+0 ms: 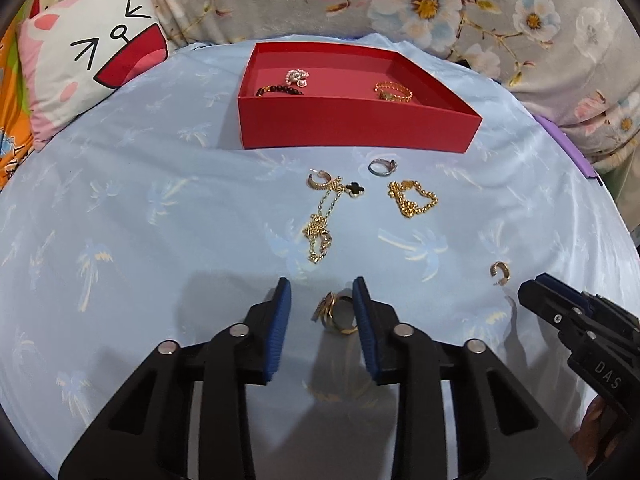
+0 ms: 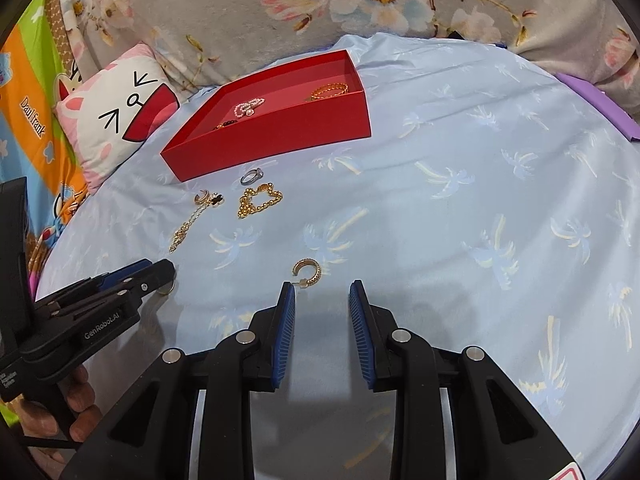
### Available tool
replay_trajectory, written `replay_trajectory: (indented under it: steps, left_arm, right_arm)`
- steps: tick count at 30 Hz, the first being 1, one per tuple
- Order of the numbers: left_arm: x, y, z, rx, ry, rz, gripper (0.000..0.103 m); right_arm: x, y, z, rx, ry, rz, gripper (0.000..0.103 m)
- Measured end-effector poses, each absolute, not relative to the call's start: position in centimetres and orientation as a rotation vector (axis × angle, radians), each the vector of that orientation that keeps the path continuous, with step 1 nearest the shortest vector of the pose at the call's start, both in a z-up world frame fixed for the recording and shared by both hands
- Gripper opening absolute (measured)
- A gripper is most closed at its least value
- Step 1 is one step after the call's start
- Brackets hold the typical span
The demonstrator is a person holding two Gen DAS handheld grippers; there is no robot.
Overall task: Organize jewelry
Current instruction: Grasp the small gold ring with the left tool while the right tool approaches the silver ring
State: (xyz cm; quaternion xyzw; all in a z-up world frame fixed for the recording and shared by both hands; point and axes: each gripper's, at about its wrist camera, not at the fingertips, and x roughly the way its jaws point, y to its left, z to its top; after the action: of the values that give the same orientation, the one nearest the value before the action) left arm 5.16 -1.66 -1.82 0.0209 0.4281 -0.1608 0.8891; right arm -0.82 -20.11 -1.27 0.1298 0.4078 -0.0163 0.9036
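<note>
Pale blue cloth printed with palm trees covers the bed, with a flowered grey blanket along the far edge and a cartoon-face pillow at the far left.

The left hand-held gripper has its blue pads spread apart around a gold ring lying on the cloth; the ring sits close against the right pad, though contact cannot be confirmed. The right hand-held gripper is also open, empty, its left pad tip just beside a gold hoop earring.

Farther out lie a gold chain with a black clover charm, a second hoop earring touching that chain, a beaded gold bracelet and a silver ring.

Beyond them stands a red box, holding a dark bead bracelet, a pearl piece and a gold bracelet.
</note>
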Motion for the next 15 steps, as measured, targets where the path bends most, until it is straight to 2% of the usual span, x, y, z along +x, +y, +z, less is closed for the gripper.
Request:
replay_trajectory:
  steps: [2,3,6,15]
  left_arm:
    - [5.2,-1.4,-1.9,0.026,0.894,-0.345,0.014]
    - [5.2,-1.2,-1.9,0.011,0.898,-0.351,0.012]
    - [5.1,-0.9,-1.9,-0.004,0.897,-0.357,0.008]
    - [4.9,0.4,-0.6,-0.041,0.874,-0.354,0.007]
  right_arm:
    - [-0.7,-20.1,-1.3,0.267,0.846,-0.034,0.028]
    - [-0.6,-20.1,-1.4,0.266,0.847,-0.033,0.028]
    - [-0.5,-19.8,-1.4,0.262,0.849,-0.028,0.028]
    - [-0.3,-19.6,-1.3,0.263,0.846,-0.022,0.028]
